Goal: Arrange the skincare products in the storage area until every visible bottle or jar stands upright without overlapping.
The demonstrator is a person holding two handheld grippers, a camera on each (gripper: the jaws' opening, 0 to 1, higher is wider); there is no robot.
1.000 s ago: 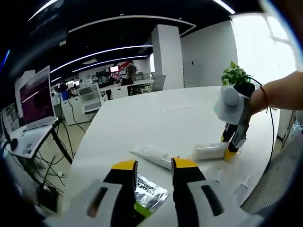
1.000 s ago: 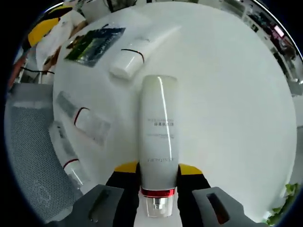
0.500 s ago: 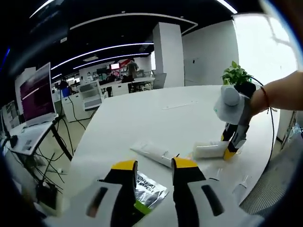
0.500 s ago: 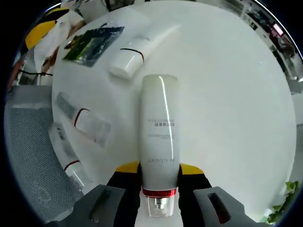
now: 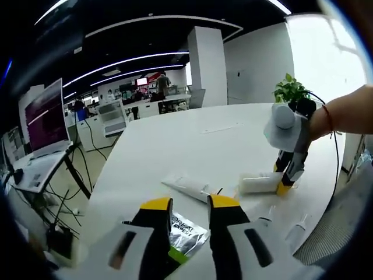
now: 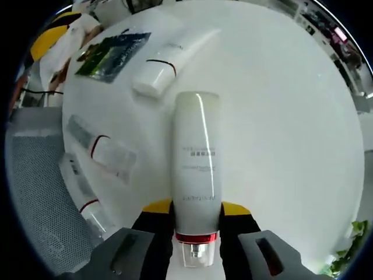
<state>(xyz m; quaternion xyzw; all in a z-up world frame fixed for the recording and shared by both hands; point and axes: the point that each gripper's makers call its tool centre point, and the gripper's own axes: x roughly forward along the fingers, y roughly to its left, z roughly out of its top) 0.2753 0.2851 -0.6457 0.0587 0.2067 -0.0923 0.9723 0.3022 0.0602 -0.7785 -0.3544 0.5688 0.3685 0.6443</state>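
Your right gripper [image 6: 196, 217] is clenched on the white bottle [image 6: 196, 178], which lies flat on the table [image 6: 291, 116] near the white tube [image 6: 169, 58]. You now need to tip it upright. Your left gripper [image 5: 189, 207] hovers with its jaws apart, holding nothing.

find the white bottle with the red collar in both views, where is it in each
Left gripper view: the white bottle lies right of centre on the table, its far end between the right hand-held gripper's tips.
Right gripper view: the bottle runs up the centre from the right hand-held gripper.
Shared landmark: the white tube lying beside it.
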